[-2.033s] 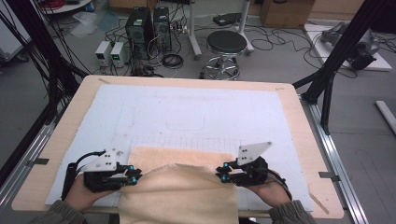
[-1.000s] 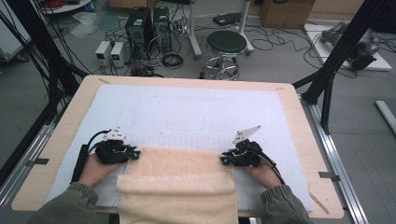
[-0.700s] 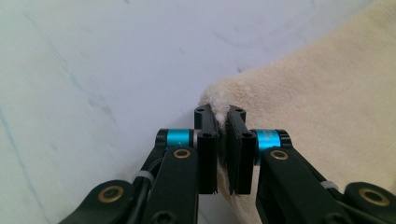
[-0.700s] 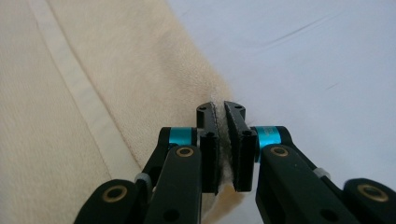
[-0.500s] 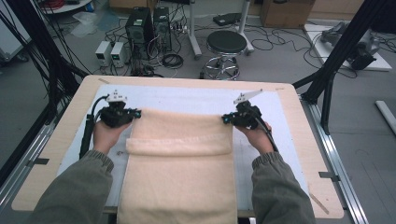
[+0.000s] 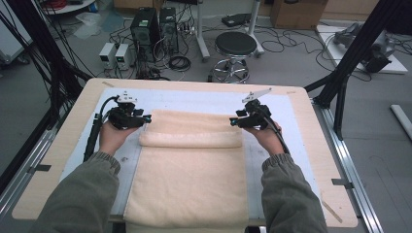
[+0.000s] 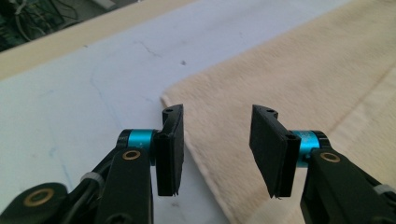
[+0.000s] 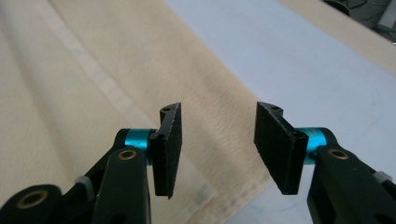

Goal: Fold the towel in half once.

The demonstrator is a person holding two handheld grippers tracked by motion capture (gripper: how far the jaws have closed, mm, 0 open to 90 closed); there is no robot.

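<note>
on the table (image 6: pixel 63 160), both claws, left claw (image 7: pixel 217 140) and right claw (image 8: pixel 217 142), have just opened, seemingly clear of the towel (image 6: pixel 189 179).

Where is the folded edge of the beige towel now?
In the high view, the towel's folded edge lies across the table's far half, between the left tongs and right tongs.

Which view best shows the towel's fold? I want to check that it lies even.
The high view: the whole towel lies on the table, its folded far edge running between both tongs. The left gripper view shows just one corner, the right gripper view a hemmed edge.
</note>
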